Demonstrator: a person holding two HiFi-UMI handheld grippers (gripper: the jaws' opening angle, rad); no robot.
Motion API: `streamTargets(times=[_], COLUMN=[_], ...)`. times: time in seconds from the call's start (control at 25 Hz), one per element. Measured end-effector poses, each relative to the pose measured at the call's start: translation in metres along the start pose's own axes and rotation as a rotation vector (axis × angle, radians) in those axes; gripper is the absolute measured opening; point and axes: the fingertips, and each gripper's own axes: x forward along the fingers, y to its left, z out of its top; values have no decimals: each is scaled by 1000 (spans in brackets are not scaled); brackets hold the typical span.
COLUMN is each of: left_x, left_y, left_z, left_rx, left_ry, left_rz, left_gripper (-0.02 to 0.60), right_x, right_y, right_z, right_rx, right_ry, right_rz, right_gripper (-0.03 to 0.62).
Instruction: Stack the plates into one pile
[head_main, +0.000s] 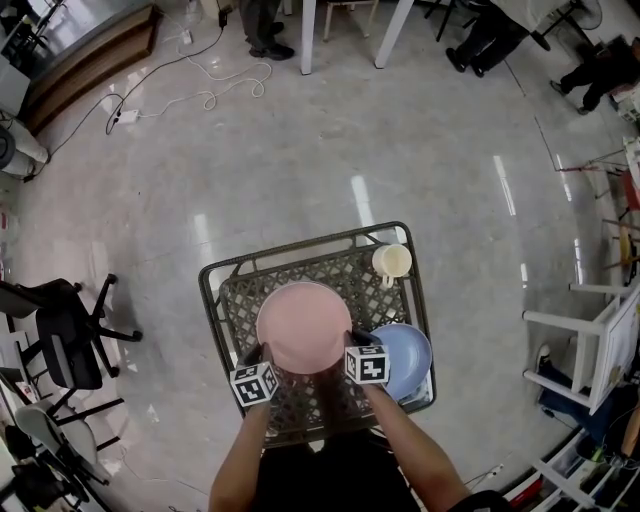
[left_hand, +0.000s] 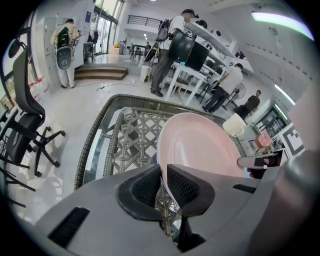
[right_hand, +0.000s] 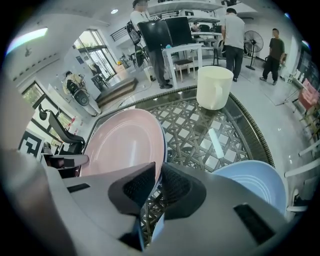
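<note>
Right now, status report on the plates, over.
Left gripper, right gripper: both shut on pink plate, opposite sides. Blue plate on table, right of it. Cream mug far corner, clear.

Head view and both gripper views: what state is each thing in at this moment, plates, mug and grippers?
pink plate: clamped at opposite rims by both grippers, apparently raised off the table.
blue plate: lying right way up on the table's near right corner, empty, not held.
mug: upright at the far right corner, untouched.
left gripper: shut on the pink plate's left rim.
right gripper: shut on its right rim.
</note>
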Motion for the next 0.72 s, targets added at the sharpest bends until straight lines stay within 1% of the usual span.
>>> streamTargets(times=[0.12, 0.24, 0.48, 0.56, 0.72], left_x=[2, 3, 3, 2, -2], left_y=[0, 0, 0, -1, 1], left_z=[1, 1, 1, 0, 0], left_rx=[-7, 4, -8, -6, -13], left_ry=[-10, -8, -20, -19, -23], left_rz=[-9, -7, -21, -25, -22], left_gripper=[51, 52, 52, 73, 90], right_x=[4, 5, 5, 5, 3], right_y=[-1, -1, 3, 2, 2], right_z=[0, 0, 0, -1, -3], right_rx=[-16, -21, -28, -24, -15], right_ry=[-2, -6, -20, -15, -15], right_rz=[-6, -11, -29, -31, -39], right_gripper=[37, 38, 86, 86, 99])
